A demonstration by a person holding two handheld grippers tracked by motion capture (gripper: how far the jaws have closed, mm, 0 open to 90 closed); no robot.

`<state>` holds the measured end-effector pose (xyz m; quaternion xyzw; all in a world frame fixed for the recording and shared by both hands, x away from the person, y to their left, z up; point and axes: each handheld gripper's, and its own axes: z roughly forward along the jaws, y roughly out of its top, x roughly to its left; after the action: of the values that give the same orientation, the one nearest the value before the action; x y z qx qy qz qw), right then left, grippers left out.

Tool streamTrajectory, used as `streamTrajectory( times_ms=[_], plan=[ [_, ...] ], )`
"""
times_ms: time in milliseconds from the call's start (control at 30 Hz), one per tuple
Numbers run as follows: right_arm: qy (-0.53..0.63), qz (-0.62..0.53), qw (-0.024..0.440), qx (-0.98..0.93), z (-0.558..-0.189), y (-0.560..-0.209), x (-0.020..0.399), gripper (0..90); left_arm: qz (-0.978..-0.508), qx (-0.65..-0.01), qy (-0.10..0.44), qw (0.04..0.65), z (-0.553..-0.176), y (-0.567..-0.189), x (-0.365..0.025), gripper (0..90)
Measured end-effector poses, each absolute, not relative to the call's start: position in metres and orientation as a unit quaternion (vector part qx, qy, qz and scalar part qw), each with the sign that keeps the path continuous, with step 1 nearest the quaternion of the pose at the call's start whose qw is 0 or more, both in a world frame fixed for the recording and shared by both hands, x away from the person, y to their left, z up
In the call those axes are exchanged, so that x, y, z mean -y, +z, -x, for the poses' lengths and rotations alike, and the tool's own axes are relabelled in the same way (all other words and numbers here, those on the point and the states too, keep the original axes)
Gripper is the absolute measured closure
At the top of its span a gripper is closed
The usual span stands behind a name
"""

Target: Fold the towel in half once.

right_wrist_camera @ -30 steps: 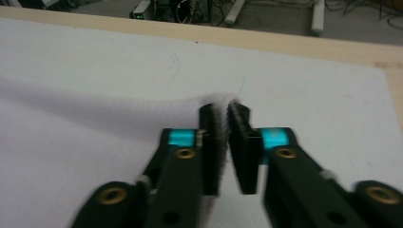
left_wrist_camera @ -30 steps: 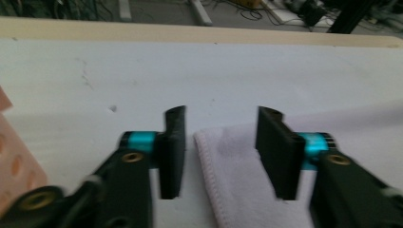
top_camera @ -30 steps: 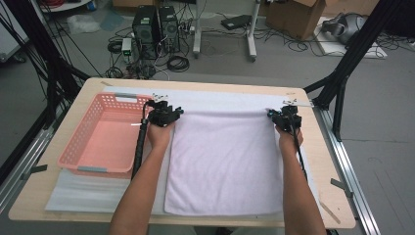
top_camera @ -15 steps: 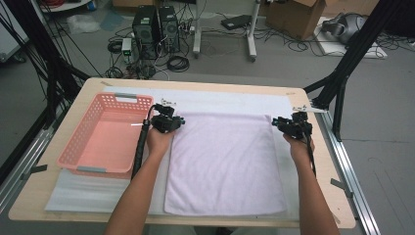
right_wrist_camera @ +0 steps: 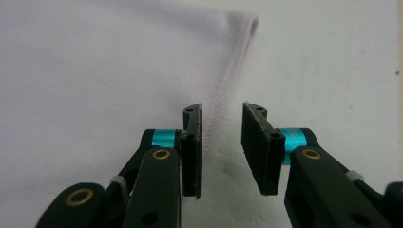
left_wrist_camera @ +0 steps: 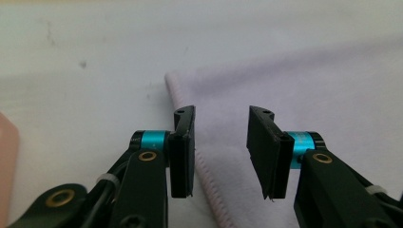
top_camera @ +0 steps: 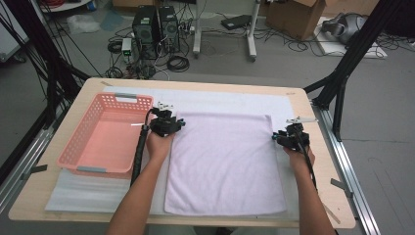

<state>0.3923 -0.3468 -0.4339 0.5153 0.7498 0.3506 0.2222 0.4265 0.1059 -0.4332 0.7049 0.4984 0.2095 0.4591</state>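
1. Your left gripper (top_camera: 169, 123) sits at the far left corner of the towel (top_camera: 225, 161), forearm reaching straight up from the near edge. In the left gripper view its jaws stand apart over the towel's stitched hem (left_wrist_camera: 209, 190), pressing nothing; they have just been opening again after a brief squeeze.
2. Your right gripper (top_camera: 288, 137) rests at the towel's right edge, a little nearer you than the far right corner. In the right gripper view its jaws are spread with the hem (right_wrist_camera: 223, 95) running between them, and the pads do not press it.
3. The towel lies flat and spread out on a white mat (top_camera: 220, 100) covering the wooden surface (top_camera: 313, 161). A pink basket (top_camera: 105, 137) stands to its left, just beside your left hand (top_camera: 157, 146).
4. Behind the surface the floor (top_camera: 293, 63) holds computer towers (top_camera: 155, 24), loose cables and a cardboard box (top_camera: 293, 17).
5. Since a second ago, your right hand (top_camera: 296, 155) has slid outward and toward you, from the far right corner to the towel's side edge. Your left hand has barely shifted. The towel lies as it did.
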Motion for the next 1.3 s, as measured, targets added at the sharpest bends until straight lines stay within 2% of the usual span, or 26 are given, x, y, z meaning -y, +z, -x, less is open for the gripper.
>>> streamTrajectory(
  times_ms=[100,267,400,533,667,833,900,1033,1133,1233,1300],
  plan=[
    [0.382,-0.502,0.215,-0.745,-0.378,-0.428,0.349,68.1,-0.705,-0.474,0.196,0.491,-0.416,-0.427,-0.106,61.9],
    [0.399,-0.481,0.201,-0.754,-0.348,-0.426,0.350,67.2,-0.703,-0.442,0.173,0.530,-0.395,-0.419,-0.104,52.4],
    [0.402,-0.463,0.185,-0.768,-0.320,-0.431,0.353,66.8,-0.705,-0.432,0.162,0.539,-0.376,-0.415,-0.106,45.2],
    [0.400,-0.443,0.175,-0.783,-0.292,-0.437,0.349,65.6,-0.701,-0.427,0.158,0.549,-0.361,-0.414,-0.112,43.2],
    [0.355,-0.424,0.190,-0.811,-0.274,-0.445,0.346,66.8,-0.709,-0.419,0.151,0.546,-0.347,-0.415,-0.117,39.9],
    [0.354,-0.448,0.195,-0.797,-0.263,-0.442,0.355,65.8,-0.713,-0.411,0.142,0.551,-0.329,-0.416,-0.126,34.0],
    [0.366,-0.453,0.192,-0.790,-0.258,-0.440,0.357,61.0,-0.718,-0.405,0.146,0.547,-0.324,-0.418,-0.128,33.0],
    [0.408,-0.466,0.195,-0.760,-0.249,-0.432,0.363,51.2,-0.721,-0.402,0.153,0.544,-0.313,-0.422,-0.128,25.0],
    [0.435,-0.469,0.203,-0.741,-0.243,-0.427,0.368,41.8,-0.713,-0.393,0.160,0.558,-0.307,-0.422,-0.127,24.5],
    [0.441,-0.478,0.221,-0.727,-0.239,-0.424,0.371,28.7,-0.717,-0.382,0.159,0.561,-0.305,-0.420,-0.126,24.4],
    [0.446,-0.480,0.226,-0.721,-0.236,-0.422,0.372,25.9,-0.718,-0.377,0.160,0.563,-0.303,-0.420,-0.127,24.4]
  ],
)
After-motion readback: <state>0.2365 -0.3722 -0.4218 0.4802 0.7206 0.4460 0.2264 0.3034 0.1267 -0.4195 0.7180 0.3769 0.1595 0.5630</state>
